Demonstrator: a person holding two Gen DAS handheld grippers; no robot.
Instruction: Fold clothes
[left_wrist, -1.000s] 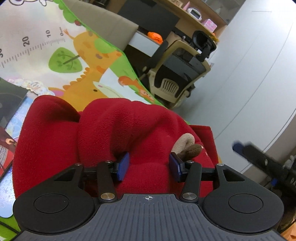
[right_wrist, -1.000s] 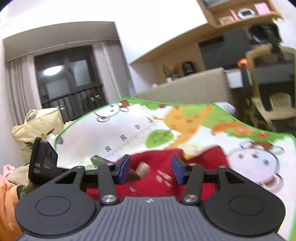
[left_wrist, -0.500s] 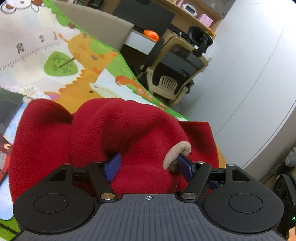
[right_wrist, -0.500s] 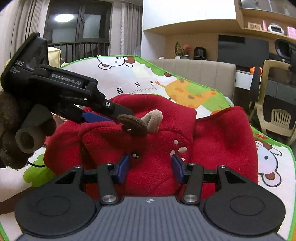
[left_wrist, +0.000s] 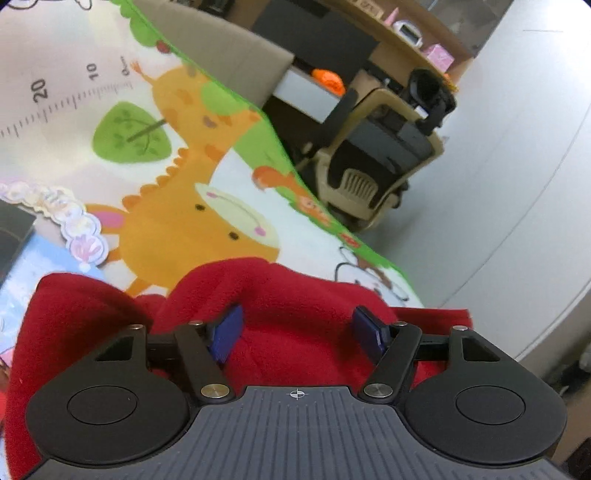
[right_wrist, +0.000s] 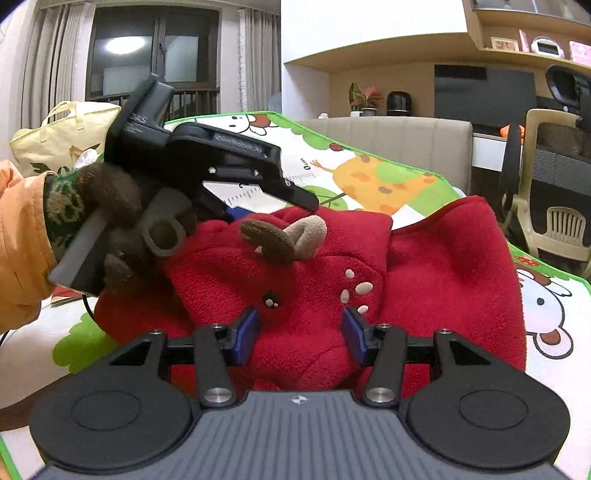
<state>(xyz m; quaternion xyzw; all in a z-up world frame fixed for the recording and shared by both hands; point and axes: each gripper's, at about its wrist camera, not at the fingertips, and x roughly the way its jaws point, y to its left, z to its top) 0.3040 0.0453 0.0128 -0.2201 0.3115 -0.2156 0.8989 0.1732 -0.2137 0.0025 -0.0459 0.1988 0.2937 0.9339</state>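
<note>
Red fleece garment bunched mid-mat — both tongs spread, fabric btwn pads, mat edges bare.

A beige office chair stands beside the cartoon play mat.

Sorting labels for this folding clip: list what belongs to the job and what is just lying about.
Job:
red fleece garment
play mat
left tongs
right tongs

Lying about:
office chair
yellow bag
potted plant
sofa back
</note>
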